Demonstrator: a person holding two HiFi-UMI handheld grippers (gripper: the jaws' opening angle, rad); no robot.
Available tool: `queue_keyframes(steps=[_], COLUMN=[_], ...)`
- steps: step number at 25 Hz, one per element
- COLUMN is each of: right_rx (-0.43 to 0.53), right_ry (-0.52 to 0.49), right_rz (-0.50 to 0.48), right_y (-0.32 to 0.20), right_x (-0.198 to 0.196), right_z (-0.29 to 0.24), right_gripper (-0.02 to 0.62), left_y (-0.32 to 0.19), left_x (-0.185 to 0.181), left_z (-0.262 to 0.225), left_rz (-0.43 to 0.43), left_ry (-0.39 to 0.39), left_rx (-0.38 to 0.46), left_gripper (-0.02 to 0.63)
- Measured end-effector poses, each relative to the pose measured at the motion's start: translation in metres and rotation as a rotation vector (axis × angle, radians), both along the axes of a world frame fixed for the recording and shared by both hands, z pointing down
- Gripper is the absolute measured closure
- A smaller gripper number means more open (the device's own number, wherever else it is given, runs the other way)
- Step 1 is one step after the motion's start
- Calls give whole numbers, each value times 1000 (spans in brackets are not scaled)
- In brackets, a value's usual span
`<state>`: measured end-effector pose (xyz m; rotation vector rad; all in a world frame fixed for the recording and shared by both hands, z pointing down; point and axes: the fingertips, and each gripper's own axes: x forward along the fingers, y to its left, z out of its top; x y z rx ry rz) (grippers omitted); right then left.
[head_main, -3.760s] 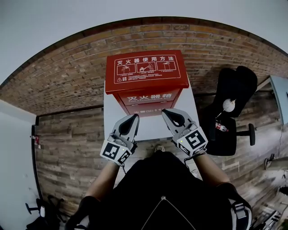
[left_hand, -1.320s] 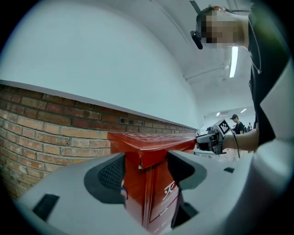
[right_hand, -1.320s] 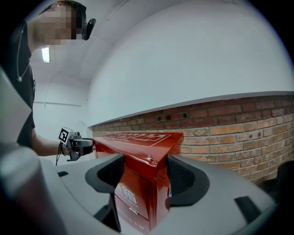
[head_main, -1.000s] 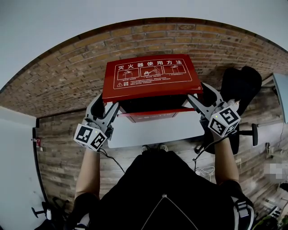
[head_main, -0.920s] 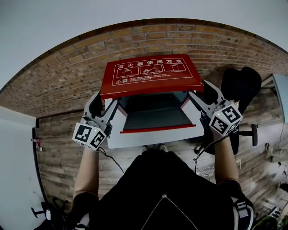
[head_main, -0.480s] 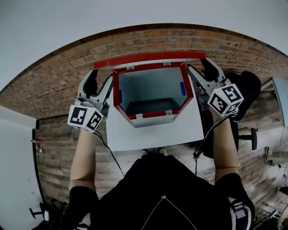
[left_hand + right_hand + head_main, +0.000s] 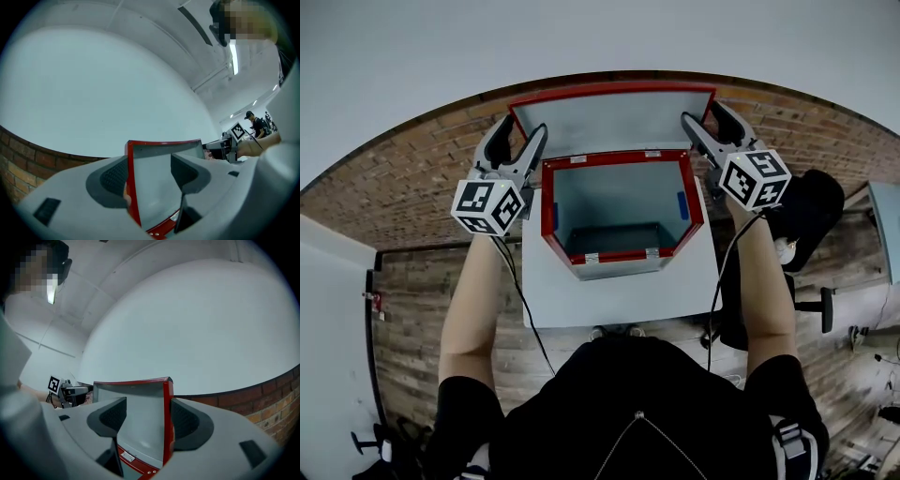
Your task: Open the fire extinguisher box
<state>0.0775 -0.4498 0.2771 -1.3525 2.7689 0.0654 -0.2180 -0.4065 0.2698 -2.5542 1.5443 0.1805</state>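
Note:
The red fire extinguisher box (image 7: 616, 255) stands open on a white table (image 7: 619, 302), and its grey inside shows nothing in it. Its lid (image 7: 612, 116) is swung up and back toward the brick wall. My left gripper (image 7: 522, 141) straddles the lid's left edge, which lies close to the outer pad with a gap to the inner one. My right gripper (image 7: 703, 122) straddles the right edge the same way. In the left gripper view the lid (image 7: 164, 149) rises between the left gripper's (image 7: 149, 171) spread jaws. The right gripper view shows the lid (image 7: 140, 394) between the right gripper's (image 7: 147, 420) jaws.
A brick wall (image 7: 412, 178) runs behind the box, white wall above it. A black chair (image 7: 811, 202) stands right of the table. Wood-plank floor (image 7: 412, 300) lies on both sides. Cables hang from both grippers along my arms.
The lid has gone from closed, through half raised, to fully swung back. Both grippers rose and moved away from me along with its side edges.

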Motion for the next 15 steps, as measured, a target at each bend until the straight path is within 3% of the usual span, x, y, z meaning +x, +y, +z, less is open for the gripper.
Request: queue_keyframes(steps=[15], right_rx=[-32], right_ry=[16], right_rz=[37], right_y=[-56], right_x=[-10], right_z=[10], right_gripper=[295], left_y=[-58], left_x=[-6], left_z=[11], left_rz=[-30], left_ry=[-24], left_rx=[-73], left_gripper=[276])
